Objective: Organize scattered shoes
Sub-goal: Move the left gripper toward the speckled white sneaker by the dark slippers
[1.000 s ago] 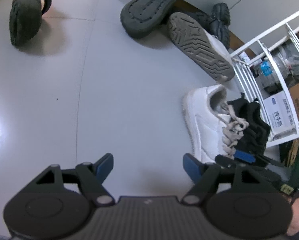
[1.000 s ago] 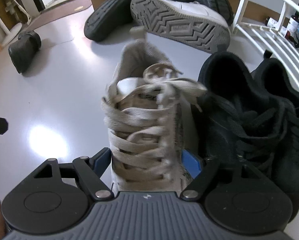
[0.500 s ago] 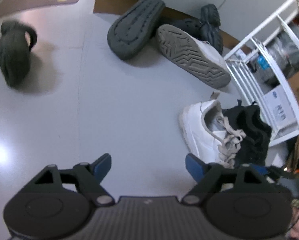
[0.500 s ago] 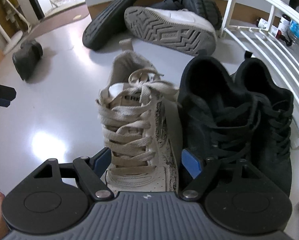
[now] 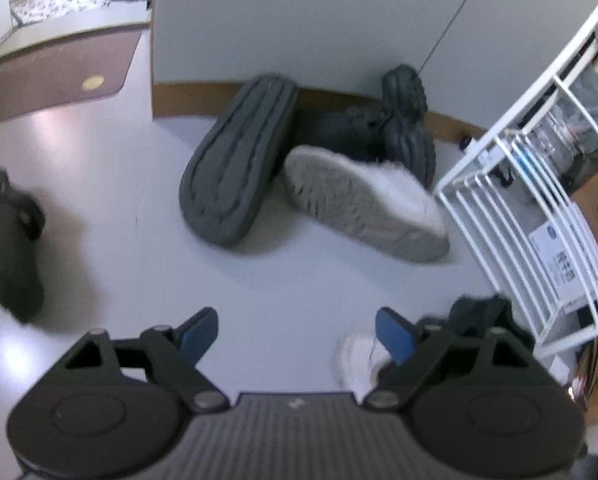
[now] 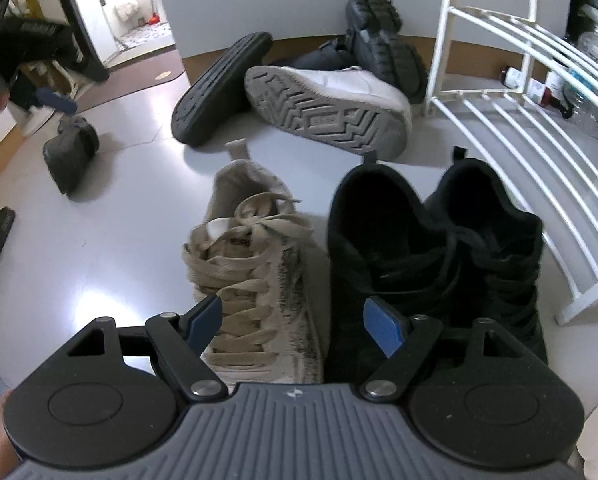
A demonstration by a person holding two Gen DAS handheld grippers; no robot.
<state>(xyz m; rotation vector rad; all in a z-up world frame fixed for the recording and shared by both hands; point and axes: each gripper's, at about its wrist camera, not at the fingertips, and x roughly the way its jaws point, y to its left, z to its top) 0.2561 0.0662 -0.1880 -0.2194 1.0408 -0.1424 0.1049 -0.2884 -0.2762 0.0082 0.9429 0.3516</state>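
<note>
Each hand carries the same device. The left tool (image 5: 297, 334) has a ribbed grey housing at the bottom edge of its view, with a small pale mark at the middle of its upper edge. On either side sits a round black disc with a shallow circular recess, and from each disc a black triangular link with a cut-out window runs inward to a silver pivot screw. Its fingers (image 5: 395, 336) end in flat blue pads. The right tool (image 6: 295, 320) looks alike: grey ribbed body, black discs, silver screws, blue-padded fingers (image 6: 383, 330).
</note>
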